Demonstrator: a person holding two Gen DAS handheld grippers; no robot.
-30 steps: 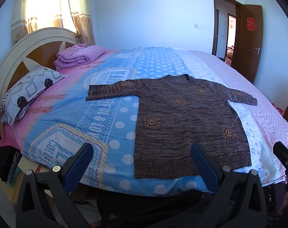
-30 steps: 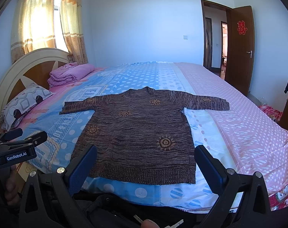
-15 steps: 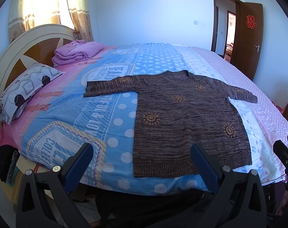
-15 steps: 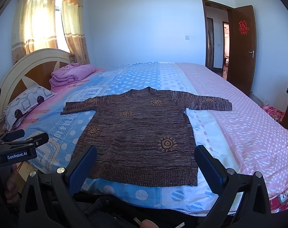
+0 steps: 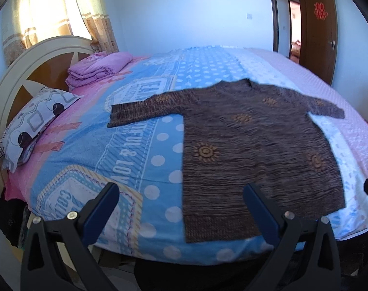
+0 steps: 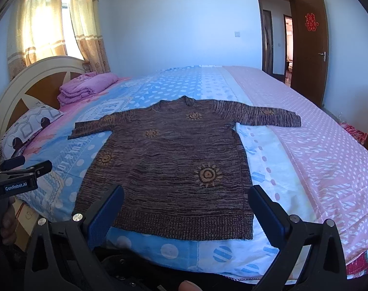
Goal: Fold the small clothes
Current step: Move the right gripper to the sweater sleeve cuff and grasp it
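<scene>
A brown knitted sweater [image 5: 252, 145] [image 6: 174, 160] with orange sun motifs lies flat on the bed, face up, both sleeves spread out sideways and its hem toward me. My left gripper [image 5: 181, 194] hovers open above the bed's near edge, at the sweater's lower left corner, with nothing between its fingers. Over the hem, my right gripper [image 6: 184, 196] is open too and holds nothing. The left gripper's body [image 6: 16, 177] shows at the left edge of the right wrist view.
The bed [image 5: 91, 150] has a blue, pink and white patterned cover. A patterned pillow [image 5: 36, 123] and folded purple bedding [image 5: 96, 69] lie by the headboard [image 5: 21, 72] on the left. An open brown door [image 6: 307, 48] stands at the far right.
Both grippers have moved forward over the bed's edge, so the sweater looks nearer and larger. The left wrist view is slightly blurred from motion. The sweater has not shifted.
</scene>
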